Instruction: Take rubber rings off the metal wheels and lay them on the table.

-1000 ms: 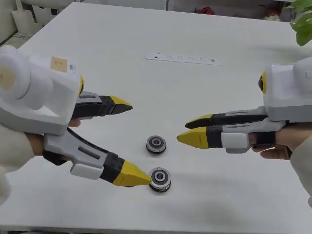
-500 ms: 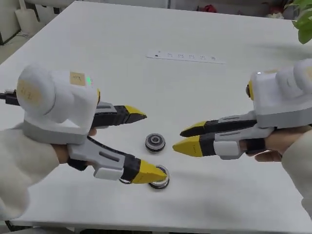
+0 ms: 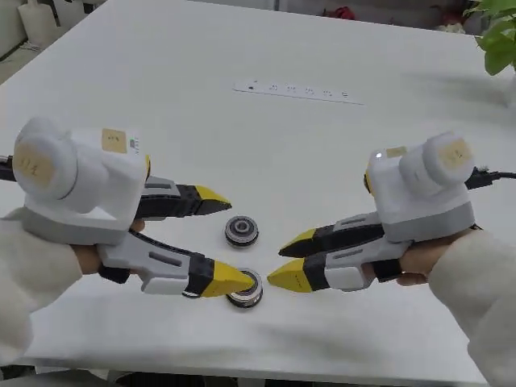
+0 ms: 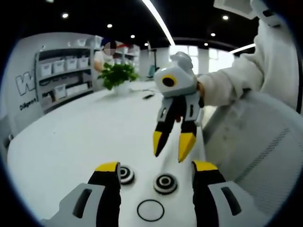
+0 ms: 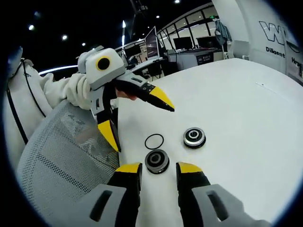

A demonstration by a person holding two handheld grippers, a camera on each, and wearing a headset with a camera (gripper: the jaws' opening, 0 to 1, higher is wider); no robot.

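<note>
The near wheel (image 5: 157, 161) is flanked by left claw (image 5: 143, 127) and right claw (image 3: 276, 263), both open — it may be skidded aside if clipped.

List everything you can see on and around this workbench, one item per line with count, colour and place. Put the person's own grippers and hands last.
metal wheels: 2, black with silver hubs, on the table between the grippers, the nearer one partly behind a yellow jaw tip
rubber ring: 1, black, flat on the table near the nearer wheel, apart from it
power strip: 1, white, far middle of the table
plant: 1, green, far right corner
table: 1, white
mesh chair: 1, pale grey, beside the table
left gripper: 1, white and black, yellow tips, jaws wide apart
right gripper: 1, same colours, jaws slightly apart, pointing at the nearer wheel
hands: 2, in pale sleeves, each holding a gripper
</note>
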